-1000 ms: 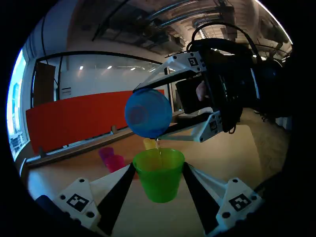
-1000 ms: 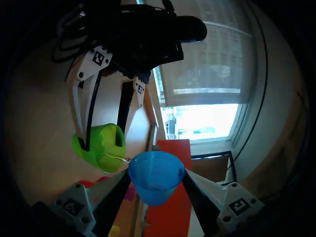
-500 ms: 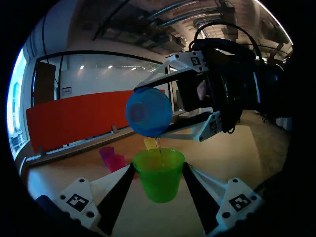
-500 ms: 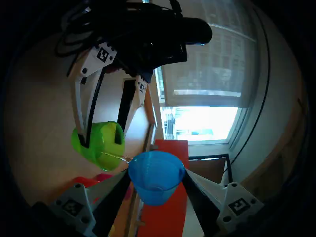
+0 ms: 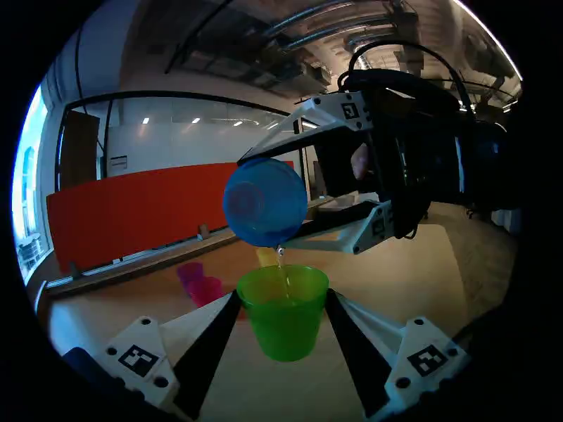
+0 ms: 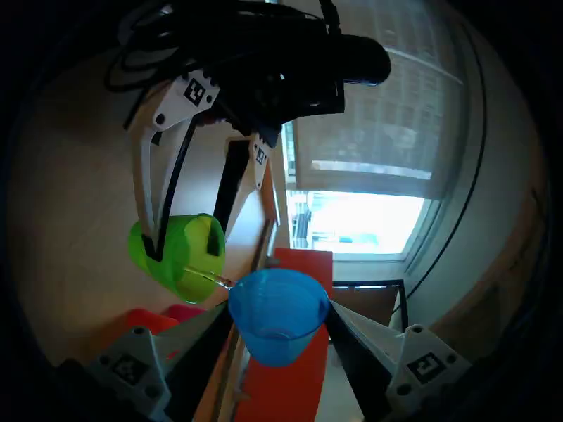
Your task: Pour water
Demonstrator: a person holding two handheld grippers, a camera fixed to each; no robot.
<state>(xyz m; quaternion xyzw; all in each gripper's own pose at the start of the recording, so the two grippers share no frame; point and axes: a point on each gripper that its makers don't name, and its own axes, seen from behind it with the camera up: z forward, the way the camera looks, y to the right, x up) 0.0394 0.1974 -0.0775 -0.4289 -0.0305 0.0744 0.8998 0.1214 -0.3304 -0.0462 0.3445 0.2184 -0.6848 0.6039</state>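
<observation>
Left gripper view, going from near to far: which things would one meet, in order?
green cup → blue cup, tilted just above it → pink cups → red panel → glass wall

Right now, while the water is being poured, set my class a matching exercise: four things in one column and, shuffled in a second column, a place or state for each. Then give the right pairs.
Things
1. blue cup
2. green cup
3. pink cups
4. red panel

Places or states
A. standing on the table, farther back
B. tipped over, water running from its rim
C. beyond the table's far edge
D. upright, catching the water

Pairs: 1-B, 2-D, 3-A, 4-C
</observation>
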